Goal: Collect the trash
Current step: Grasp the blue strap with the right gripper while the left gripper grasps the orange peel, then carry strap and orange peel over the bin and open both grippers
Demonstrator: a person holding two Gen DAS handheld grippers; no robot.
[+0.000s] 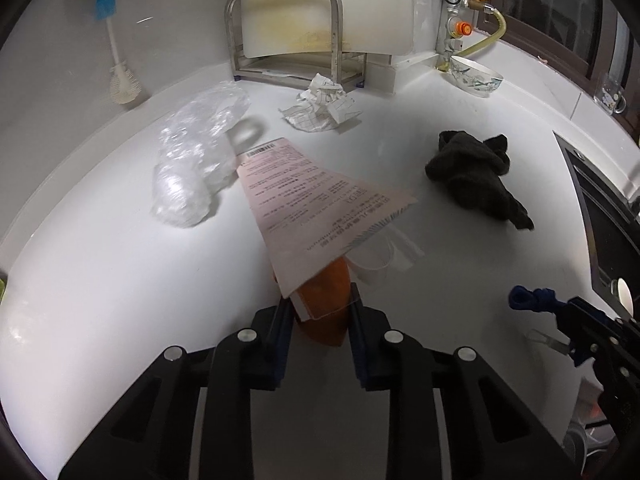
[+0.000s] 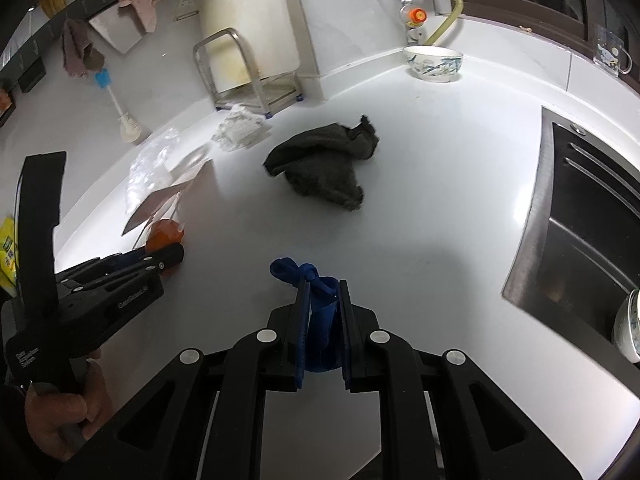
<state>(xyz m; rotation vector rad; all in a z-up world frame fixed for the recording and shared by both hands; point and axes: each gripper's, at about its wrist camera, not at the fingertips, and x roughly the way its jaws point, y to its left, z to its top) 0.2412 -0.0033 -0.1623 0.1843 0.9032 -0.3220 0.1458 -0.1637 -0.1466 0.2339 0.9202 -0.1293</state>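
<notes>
In the left wrist view my left gripper [image 1: 320, 310] is shut on an orange packet [image 1: 326, 300], with both pads against its sides. A long pink printed receipt [image 1: 312, 200] lies over the packet and slopes away from me. My right gripper [image 2: 323, 292] is shut on a knotted blue bag [image 2: 316, 308] just above the white counter [image 2: 420, 220]. The right wrist view also shows the left gripper [image 2: 170, 256] with the orange packet [image 2: 164, 234] at the lower left. A clear plastic bag [image 1: 192, 160] and a crumpled paper wad [image 1: 324, 104] lie farther back.
A dark cloth [image 1: 476, 172] lies mid-counter. A patterned bowl [image 1: 476, 76] stands in the back corner beside a metal rack [image 1: 280, 28] and gas pipes. A steel sink [image 2: 580, 220] is at the right. A brush [image 1: 120, 76] hangs on the left wall. A person's hand [image 2: 60, 412] holds the left gripper.
</notes>
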